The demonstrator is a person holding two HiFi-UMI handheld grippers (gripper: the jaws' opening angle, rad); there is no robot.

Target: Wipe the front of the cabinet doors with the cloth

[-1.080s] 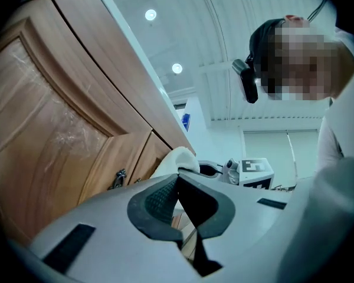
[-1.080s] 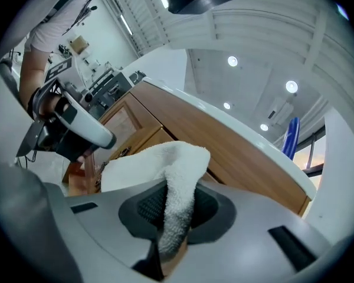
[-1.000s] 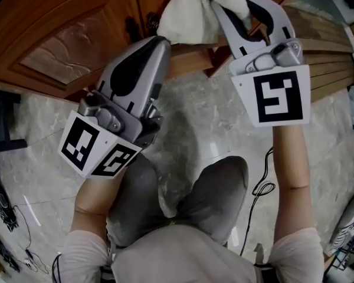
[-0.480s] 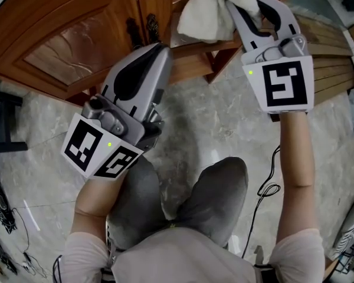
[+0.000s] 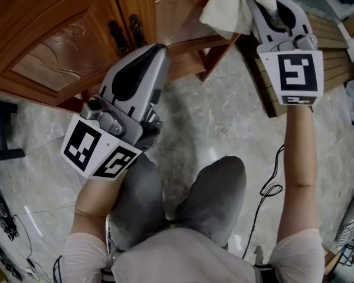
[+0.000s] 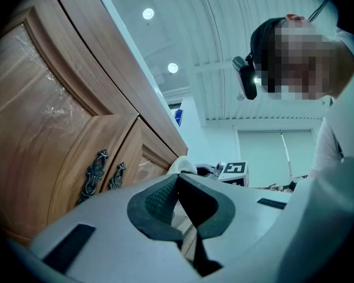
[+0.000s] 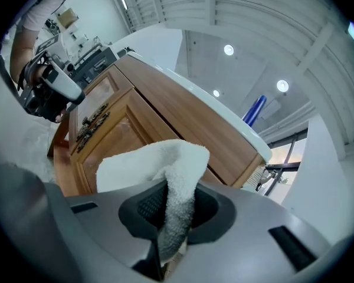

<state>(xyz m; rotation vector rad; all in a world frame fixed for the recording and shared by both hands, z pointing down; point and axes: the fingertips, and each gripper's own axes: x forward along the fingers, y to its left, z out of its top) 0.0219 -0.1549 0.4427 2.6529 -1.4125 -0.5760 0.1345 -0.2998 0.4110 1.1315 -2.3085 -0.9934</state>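
Observation:
The wooden cabinet has two doors, a left door (image 5: 59, 46) and a right door (image 5: 174, 7), with dark ornate handles (image 5: 125, 31) at their meeting edges. My right gripper (image 5: 255, 2) is shut on a white cloth (image 5: 236, 5), which it holds against the right door's outer end. In the right gripper view the cloth (image 7: 165, 164) bulges out from between the jaws, with the cabinet door (image 7: 115, 137) just behind it. My left gripper (image 5: 159, 48) hangs shut and empty, a little off the doors below the handles (image 6: 94, 171).
Wooden slats (image 5: 333, 46) lie on the floor at the right, beside the cabinet's end. A thin cable (image 5: 265, 188) trails over the marble floor (image 5: 224, 122). The person's knees (image 5: 183, 205) are bent below the grippers. A dark frame (image 5: 0, 131) stands at the far left.
The right gripper has carried the cloth to the right and further up along the right door. The left gripper has hardly moved.

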